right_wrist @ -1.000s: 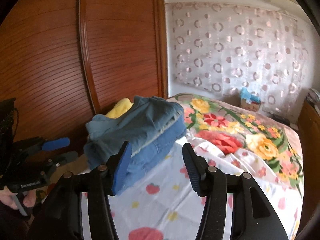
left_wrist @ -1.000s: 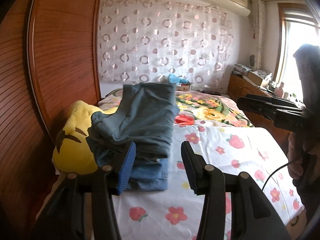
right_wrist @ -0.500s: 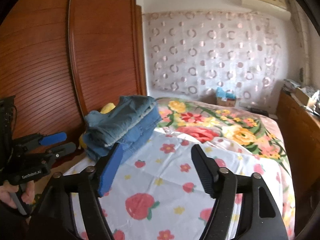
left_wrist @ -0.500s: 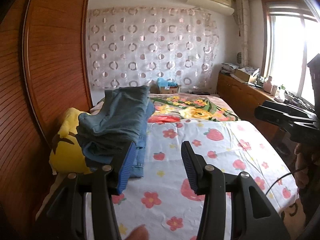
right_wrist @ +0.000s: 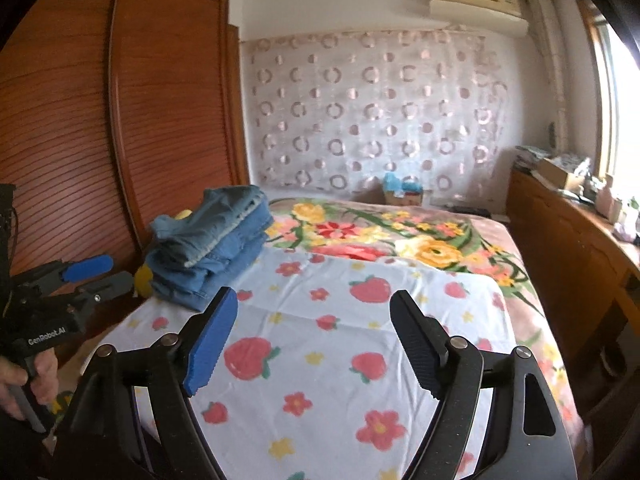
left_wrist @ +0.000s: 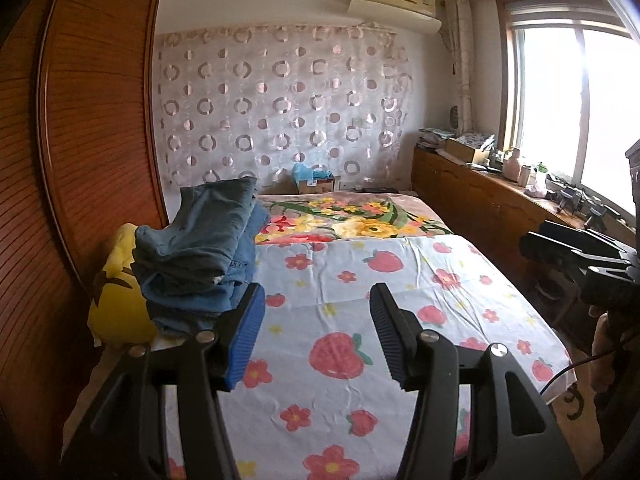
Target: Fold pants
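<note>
I see left hand-held gripper opening, nothing between its jaws | right hand-held gripper also opening, empty, above the strawberry sheet | folded pants stacked at the bed's left edge, against a yellow pillow.

My right gripper is opening, nothing between its jaws, above the strawberry sheet; folded pants lie stacked near the wardrobe.
</note>
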Motion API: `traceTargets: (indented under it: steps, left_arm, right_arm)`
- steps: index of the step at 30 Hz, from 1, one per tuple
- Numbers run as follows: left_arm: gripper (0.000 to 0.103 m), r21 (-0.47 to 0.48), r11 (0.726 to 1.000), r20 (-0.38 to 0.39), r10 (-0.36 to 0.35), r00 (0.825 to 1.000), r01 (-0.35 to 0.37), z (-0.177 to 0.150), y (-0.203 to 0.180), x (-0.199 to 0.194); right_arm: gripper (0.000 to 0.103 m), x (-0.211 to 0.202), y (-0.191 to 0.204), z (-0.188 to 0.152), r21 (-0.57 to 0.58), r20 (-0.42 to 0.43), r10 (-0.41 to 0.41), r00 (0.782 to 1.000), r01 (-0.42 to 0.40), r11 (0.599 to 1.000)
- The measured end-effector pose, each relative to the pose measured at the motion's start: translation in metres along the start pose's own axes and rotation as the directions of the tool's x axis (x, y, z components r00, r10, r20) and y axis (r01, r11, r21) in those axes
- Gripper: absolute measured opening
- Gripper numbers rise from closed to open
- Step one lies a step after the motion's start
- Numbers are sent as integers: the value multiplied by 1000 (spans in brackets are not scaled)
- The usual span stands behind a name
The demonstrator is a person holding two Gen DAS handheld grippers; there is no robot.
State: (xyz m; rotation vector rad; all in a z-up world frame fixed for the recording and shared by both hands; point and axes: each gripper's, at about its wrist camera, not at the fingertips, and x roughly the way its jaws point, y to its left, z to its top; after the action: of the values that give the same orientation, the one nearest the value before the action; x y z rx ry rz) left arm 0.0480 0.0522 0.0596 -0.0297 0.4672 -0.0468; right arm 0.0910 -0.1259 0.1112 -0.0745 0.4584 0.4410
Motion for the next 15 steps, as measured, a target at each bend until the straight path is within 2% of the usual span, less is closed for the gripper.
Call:
traceTargets:
  steps: [8,15]
  left_arm:
    - [55,-11,1000,14,5,1000,-5,2,-11,-19]
    - [55,18,1000,34,4,999,-4,8,-18,-29]
  right_arm:
    - [81,-36,-13,-4,36,41,-45,998,43,998]
    - [81,-57,-19,-3,51,82,-77,994,73,996]
